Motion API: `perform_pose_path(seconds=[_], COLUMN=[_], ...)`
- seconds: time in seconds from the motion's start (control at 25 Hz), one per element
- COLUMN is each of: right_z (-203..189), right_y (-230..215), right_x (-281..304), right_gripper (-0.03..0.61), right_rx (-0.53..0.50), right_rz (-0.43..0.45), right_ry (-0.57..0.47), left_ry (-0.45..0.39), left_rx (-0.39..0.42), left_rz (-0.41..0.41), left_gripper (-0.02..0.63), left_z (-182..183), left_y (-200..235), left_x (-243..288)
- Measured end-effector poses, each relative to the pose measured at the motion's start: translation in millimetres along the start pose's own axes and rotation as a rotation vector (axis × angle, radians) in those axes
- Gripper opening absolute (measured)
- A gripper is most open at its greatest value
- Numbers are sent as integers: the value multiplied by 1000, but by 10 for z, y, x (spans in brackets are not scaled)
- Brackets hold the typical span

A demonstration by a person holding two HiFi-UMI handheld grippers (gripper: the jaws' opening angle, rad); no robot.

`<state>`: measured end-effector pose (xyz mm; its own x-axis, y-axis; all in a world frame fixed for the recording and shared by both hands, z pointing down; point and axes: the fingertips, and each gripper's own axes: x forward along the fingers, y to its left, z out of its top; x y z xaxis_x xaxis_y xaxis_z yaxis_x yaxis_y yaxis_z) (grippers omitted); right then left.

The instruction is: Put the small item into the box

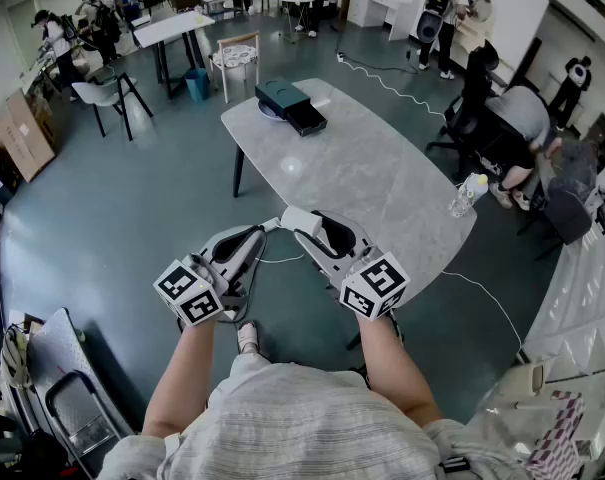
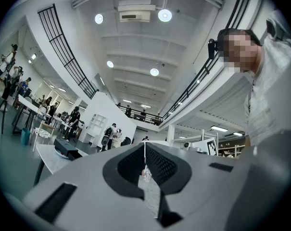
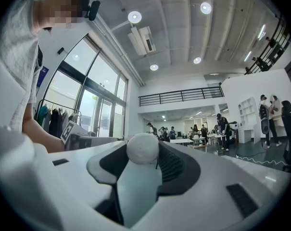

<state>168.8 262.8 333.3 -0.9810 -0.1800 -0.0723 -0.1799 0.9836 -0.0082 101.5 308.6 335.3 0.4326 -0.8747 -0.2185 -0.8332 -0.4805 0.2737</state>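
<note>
Right gripper (image 1: 295, 218) clamps a white fuzzy ball (image 3: 142, 148) at the grey marble table's (image 1: 382, 183) near edge. Left gripper (image 1: 271, 226) has its jaws together. The dark open box (image 1: 290, 105) sits at the far end, bare tabletop between.

We see the left gripper (image 1: 265, 233) and the right gripper (image 1: 304, 223) in white shells with black ribbed pads (image 3: 176, 163). Their marker cubes (image 1: 192, 290) are chequered in black and white squares, and the small ball (image 3: 142, 149) is a matt off-white. The table (image 1: 382, 178) is pale grey with faint marble veining, the box (image 1: 290, 103) is very dark with a teal cast, the floor (image 1: 132, 208) is a dull blue-green, and our shirt (image 1: 292, 428) is light grey with a fine woven texture.
</note>
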Motion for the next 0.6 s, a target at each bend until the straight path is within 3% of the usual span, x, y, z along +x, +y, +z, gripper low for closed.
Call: perform_pose_path(seconds=[0.6], right_z=[-63], right_y=[-66], right_x=[-10], right_gripper=[199], right_rx=[20], right_rz=[-10], right_ry=[14], left_ry=[-2], left_rx=[-26], left_rz=[20], left_gripper=[21], left_z=[-7], left_y=[87], left_x=[17])
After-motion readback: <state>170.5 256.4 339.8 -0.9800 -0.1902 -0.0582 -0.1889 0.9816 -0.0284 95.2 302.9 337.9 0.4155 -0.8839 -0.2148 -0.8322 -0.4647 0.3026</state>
